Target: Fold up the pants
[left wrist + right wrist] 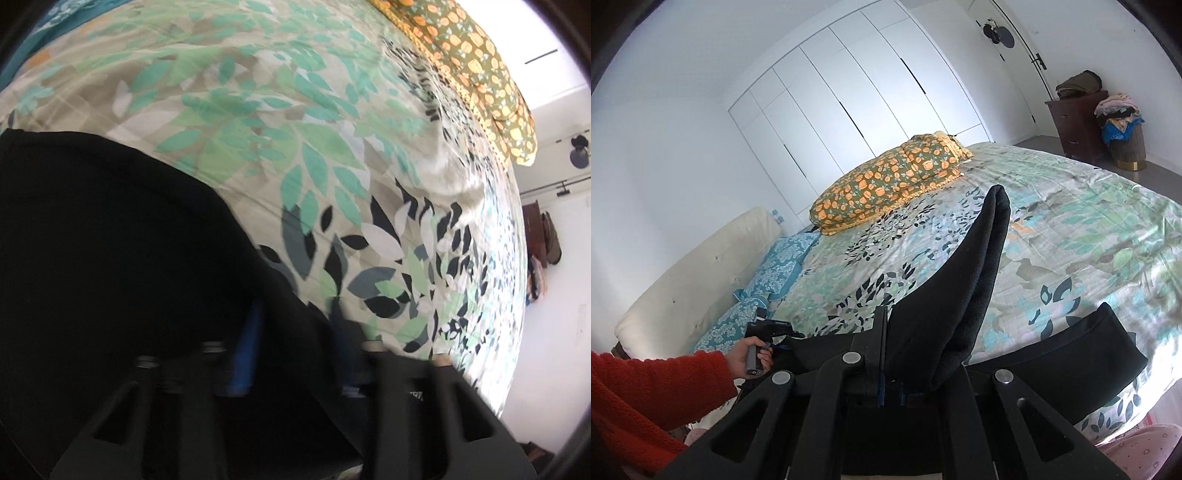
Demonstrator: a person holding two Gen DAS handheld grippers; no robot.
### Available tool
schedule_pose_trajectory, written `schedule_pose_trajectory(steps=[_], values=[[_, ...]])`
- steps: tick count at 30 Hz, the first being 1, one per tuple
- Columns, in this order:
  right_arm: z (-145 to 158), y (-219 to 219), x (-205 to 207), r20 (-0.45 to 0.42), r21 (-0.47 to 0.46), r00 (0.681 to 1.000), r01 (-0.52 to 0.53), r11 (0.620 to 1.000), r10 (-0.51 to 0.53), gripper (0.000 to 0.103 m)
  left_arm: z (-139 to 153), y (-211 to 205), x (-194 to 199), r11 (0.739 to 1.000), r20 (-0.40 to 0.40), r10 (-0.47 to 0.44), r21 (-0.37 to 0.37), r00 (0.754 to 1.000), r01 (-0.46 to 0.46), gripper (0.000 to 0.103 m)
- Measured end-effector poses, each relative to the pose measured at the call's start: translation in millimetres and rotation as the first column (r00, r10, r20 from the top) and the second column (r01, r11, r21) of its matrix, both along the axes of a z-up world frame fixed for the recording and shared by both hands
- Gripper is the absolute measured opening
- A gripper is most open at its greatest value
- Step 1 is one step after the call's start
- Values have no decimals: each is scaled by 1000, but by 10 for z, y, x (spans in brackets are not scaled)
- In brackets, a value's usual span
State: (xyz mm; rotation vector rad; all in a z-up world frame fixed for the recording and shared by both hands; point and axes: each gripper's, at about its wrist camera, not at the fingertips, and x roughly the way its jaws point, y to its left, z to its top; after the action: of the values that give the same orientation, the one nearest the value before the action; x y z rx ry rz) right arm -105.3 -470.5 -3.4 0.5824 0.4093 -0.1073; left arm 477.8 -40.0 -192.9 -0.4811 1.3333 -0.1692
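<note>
While both tongs pinch black pants (964,295) — bedspread (1071,229) lies open beyond.

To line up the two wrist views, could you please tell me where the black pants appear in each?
Left wrist: black pants fill the lower left, over the fingers.
Right wrist: pants rise from bottom centre toward the middle.
Shared landmark: orange-patterned pillow on the bed.

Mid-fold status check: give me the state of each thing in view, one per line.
black pants: partly lifted off the bed, legs trailing across it
right gripper: shut on the pants
left gripper: shut on the pants, view blurred
orange pillow: lying flat on the bed
wardrobe doors: closed
</note>
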Motion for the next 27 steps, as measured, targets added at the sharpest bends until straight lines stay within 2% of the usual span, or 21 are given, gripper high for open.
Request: schedule_pose_trajectory(steps=[1, 3, 6, 8, 10, 12, 14, 16, 17, 19, 21, 23, 27], values=[[-4, -28, 14, -15, -2, 1000, 5, 1000, -5, 5, 51, 87, -52, 999, 14, 24, -28, 1000, -24, 10], [-41, -122, 107, -43, -18, 999, 4, 1000, -5, 5, 254, 275, -187, 988, 69, 99, -130, 993, -89, 8], [-47, -353, 341, -27, -8, 1000, -8, 1000, 8, 5, 926, 616, -629, 967, 230, 162, -230, 960, -108, 8], [-9, -486, 511, -18, 0, 1000, -24, 1000, 24, 5, 1317, 818, -1051, 970, 333, 162, -228, 929, -87, 8], [-19, -619, 623, -36, 15, 999, -39, 999, 39, 5, 1527, 1008, -1627, 978, 397, 150, -197, 905, -76, 8], [-117, -764, 666, -95, 24, 994, -49, 999, 51, 5, 1438, 1118, -2134, 982, 389, 147, -168, 909, -87, 9], [-317, -907, 650, -185, 39, 981, -53, 998, 59, 5, 1055, 1118, -2614, 990, 303, 119, -114, 946, -89, 9], [-623, -1049, 639, -328, 50, 943, -40, 998, 54, 5, 650, 1073, -2831, 993, 211, 96, -92, 973, -78, 8], [-779, -1109, 615, -383, 52, 922, -38, 998, 55, 5, 394, 1046, -2921, 992, 138, 91, -94, 986, -79, 8], [-1047, -1185, 557, -490, 45, 870, -33, 998, 51, 5, 164, 978, -2987, 992, 72, 72, -110, 995, -64, 8], [-1217, -1288, 458, -540, 59, 841, -1, 998, 33, 5, 91, 891, -2993, 994, 39, 33, -107, 999, -29, 8], [-1300, -1403, 385, -565, 91, 825, 42, 995, 17, 5, 115, 850, -2976, 996, 38, -1, -91, 999, 4, 8], [-1363, -1449, 357, -628, 72, 778, 51, 996, 5, 5, 160, 801, -2997, 996, 35, -35, -83, 999, 38, 8]])
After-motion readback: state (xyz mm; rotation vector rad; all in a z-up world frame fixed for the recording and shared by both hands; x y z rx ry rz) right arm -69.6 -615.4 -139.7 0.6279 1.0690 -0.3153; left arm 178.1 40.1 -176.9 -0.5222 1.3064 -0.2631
